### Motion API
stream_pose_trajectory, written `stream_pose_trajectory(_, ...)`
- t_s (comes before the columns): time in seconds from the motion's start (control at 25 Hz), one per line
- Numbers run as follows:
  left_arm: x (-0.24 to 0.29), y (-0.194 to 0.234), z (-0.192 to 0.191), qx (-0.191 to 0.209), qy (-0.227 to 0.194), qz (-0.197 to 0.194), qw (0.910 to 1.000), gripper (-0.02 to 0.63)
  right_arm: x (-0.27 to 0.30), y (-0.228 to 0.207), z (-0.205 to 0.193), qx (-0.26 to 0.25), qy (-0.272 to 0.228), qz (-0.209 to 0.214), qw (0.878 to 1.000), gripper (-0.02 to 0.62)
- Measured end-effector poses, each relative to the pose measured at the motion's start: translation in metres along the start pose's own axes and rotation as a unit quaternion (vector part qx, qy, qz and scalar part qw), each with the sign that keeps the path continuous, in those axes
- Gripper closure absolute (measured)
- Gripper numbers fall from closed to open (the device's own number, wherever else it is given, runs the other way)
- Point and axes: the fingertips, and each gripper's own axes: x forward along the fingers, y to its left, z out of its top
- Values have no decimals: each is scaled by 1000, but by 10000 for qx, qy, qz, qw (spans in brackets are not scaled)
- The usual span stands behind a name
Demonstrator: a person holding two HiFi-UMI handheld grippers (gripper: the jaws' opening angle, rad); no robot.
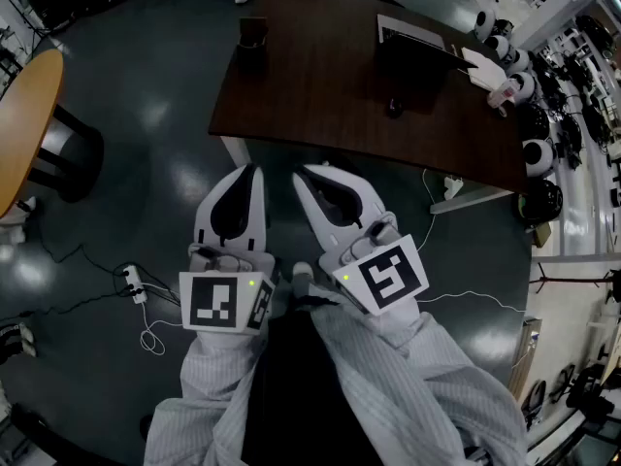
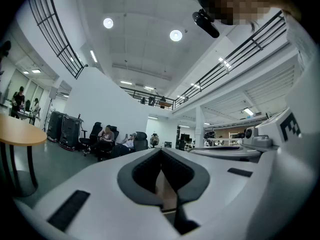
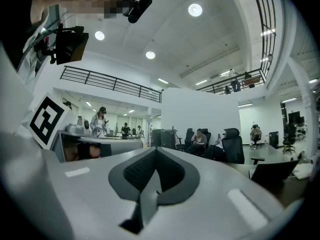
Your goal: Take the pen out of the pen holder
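Jaws together; pen holder [image 1: 253, 33] only overhead

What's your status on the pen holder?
Left gripper and right gripper shut, empty, short of the table. Likely pen holder, dark, at its far corner, untouched; pen not discernible. Nothing between.

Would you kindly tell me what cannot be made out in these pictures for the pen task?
1. Head view: the pen holder on the table is too small and dark to show what stands in it.
2. Head view: the pale items at the table's right end are too small to identify.
3. Both gripper views: the pen holder does not show; the shut left claw and right claw fill the lower picture.
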Motion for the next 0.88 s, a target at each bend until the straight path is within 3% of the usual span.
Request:
stream_pose_trajectory(0.64, 10, -11, -7, 35, 55, -14, 10000, 600, -8, -14, -1, 138, -121, -45, 9998, 595)
stream_pose_trajectory(0.88, 9, -2, -16, 114, 115, 258, 9995, 600, -5, -24, -13, 295, -92, 154, 9994, 594)
